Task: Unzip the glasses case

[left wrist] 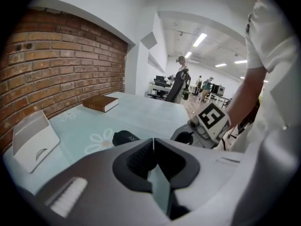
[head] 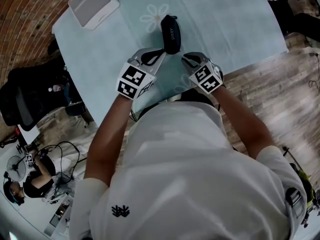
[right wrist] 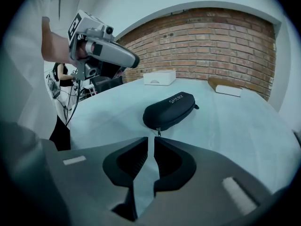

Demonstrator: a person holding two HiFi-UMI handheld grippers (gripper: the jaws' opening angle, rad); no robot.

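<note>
- left gripper (left wrist: pixel 153 142): jaw tips pressed together, nothing between them.
- right gripper (right wrist: pixel 151 141): jaws only a thin slit apart, nothing held. Only the light blue tabletop (right wrist: pixel 235 126) shows through the gap.
- zip pull (right wrist: pixel 158 131): hangs off the near end of the case, just ahead of the right jaw tips and roughly in line with the slit. It is not between the jaws; contact can't be told.
- glasses case (right wrist: pixel 169 110): black, closed, lying flat on the table. It sits straight ahead of the right jaws and runs away from them toward the right. From the left jaws it is just past the tips and a little left, mostly hidden behind the left jaw.
- In the head view both grippers sit side by side at the case's near end, with the left tip right beside that end.
- daisy print (left wrist: pixel 99 142): on the cloth, ahead-left of the left jaws, beside the case.
- white tray (left wrist: pixel 33 138): far left of the left jaws, well apart from the case.
- brown book (left wrist: pixel 100 102): well beyond the left jaws, near the brick wall (left wrist: pixel 61 69).
</note>
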